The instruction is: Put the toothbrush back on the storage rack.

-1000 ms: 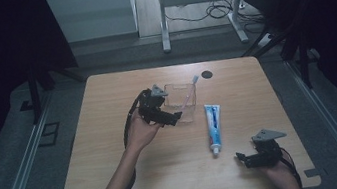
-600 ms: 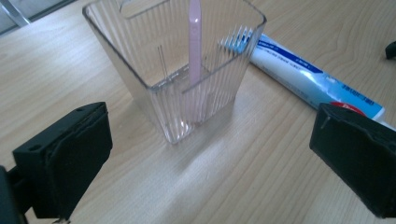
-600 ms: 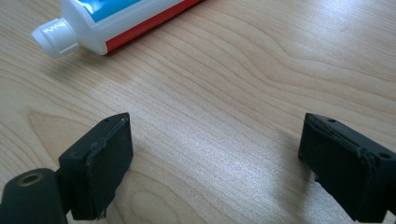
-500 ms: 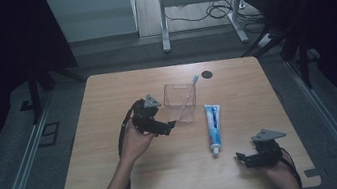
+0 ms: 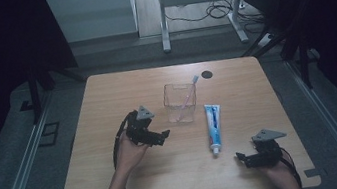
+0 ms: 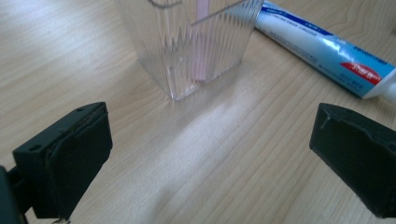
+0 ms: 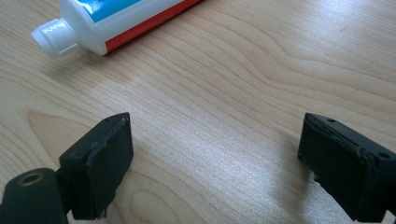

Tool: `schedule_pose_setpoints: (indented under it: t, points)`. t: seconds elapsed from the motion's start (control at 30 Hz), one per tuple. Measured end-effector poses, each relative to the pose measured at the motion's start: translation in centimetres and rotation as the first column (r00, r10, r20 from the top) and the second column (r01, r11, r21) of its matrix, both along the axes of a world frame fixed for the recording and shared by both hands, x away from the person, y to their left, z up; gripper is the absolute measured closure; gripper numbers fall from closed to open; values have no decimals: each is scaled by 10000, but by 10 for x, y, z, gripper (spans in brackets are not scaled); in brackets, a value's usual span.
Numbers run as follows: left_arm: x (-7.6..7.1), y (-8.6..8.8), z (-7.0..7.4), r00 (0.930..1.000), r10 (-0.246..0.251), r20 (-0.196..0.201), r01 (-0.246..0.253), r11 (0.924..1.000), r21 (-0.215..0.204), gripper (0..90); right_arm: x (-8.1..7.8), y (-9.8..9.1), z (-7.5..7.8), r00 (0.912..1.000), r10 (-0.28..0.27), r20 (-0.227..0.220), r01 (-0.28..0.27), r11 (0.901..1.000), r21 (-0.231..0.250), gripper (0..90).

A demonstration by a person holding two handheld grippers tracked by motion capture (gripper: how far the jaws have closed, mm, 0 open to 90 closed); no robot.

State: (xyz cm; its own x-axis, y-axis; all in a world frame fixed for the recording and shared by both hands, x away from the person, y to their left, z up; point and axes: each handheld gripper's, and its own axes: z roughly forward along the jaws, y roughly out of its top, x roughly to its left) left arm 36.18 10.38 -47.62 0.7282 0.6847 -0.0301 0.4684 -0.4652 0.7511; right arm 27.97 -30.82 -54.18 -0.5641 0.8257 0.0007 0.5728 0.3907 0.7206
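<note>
The left gripper (image 5: 162, 137) is held with jaws apart and empty, just beside the clear cup (image 5: 180, 104) holding a pink toothbrush (image 5: 189, 91) mid-desk. The light cup could be tipped if nudged.

The table (image 5: 106, 98) carries everything. Taking its centre as the dial in the high view, the cup (image 5: 179, 104) stands upright just past centre toward 12 o'clock. The toothbrush (image 5: 189, 91) stands in the cup, leaning, its head over the rim toward 1 o'clock. The toothpaste tube (image 5: 214, 127) lies flat on the table just beside the cup at 3 o'clock, not touching it, its cap end toward 6 o'clock. My left gripper (image 5: 162, 137) sits near the cup at 8 o'clock of it, with the cup ahead of its jaws. My right gripper (image 5: 241, 157) sits near the table's front edge at 5 o'clock, with the tube's cap at 11 o'clock of it.
</note>
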Motion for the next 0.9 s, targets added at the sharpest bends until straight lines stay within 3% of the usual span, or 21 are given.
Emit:
schedule_pose_setpoints:
  t: [0.9]
  points:
    - [-43, 17, -54, 9993, 265, -256, -254, 9988, 413, 0, 0, 0, 0, 10000, -57, 1, 57, 10000, 32, 113]
